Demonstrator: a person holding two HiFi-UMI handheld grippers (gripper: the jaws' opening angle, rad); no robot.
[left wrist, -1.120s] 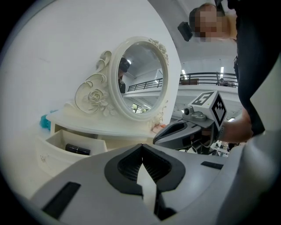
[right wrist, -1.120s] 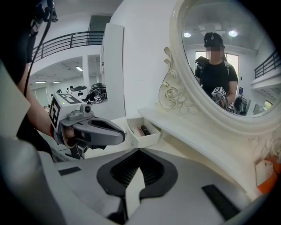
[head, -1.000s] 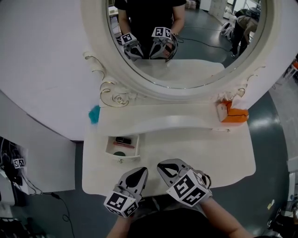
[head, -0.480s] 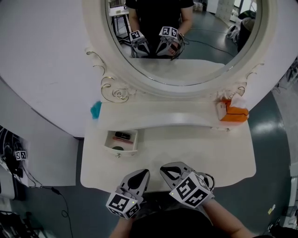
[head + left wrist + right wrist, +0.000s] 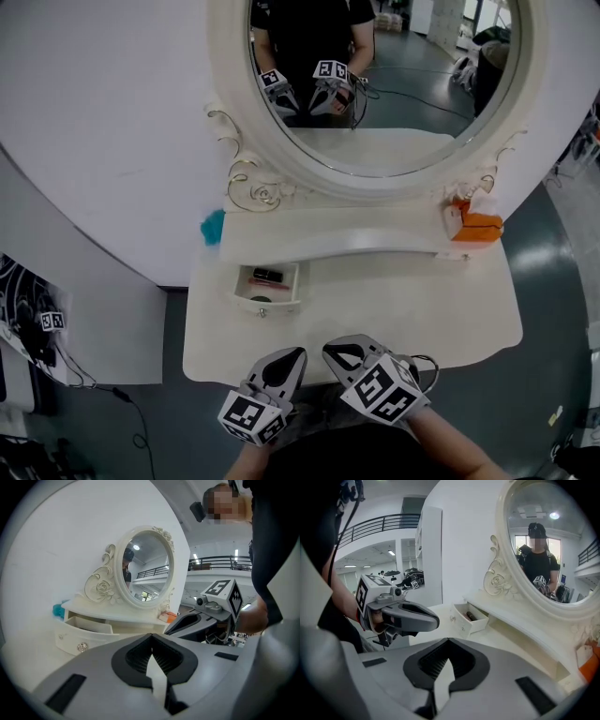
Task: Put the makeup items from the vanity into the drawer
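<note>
Grey plastic on both tools: we hold our left gripper (image 5: 292,354) and our right gripper (image 5: 330,349) side by side over the near edge of the vanity (image 5: 412,309), a little apart from each other. Each has its jaws pressed together, tips meeting, with nothing pinched between them and nothing touched.

We see the small drawer (image 5: 273,305) standing open at the vanity's left, under the raised shelf (image 5: 356,239). Makeup items (image 5: 269,276) lie inside it: a dark tube with some red, and a dark round piece nearer the front.

An orange tissue box (image 5: 476,225) stands at the shelf's right end and a teal object (image 5: 214,226) at its left end. Above rises the oval mirror (image 5: 394,94), which reflects both our grippers. Around the vanity we see a white wall (image 5: 103,141), a dark grey-green floor (image 5: 553,281) and cables (image 5: 66,370) at the left.
</note>
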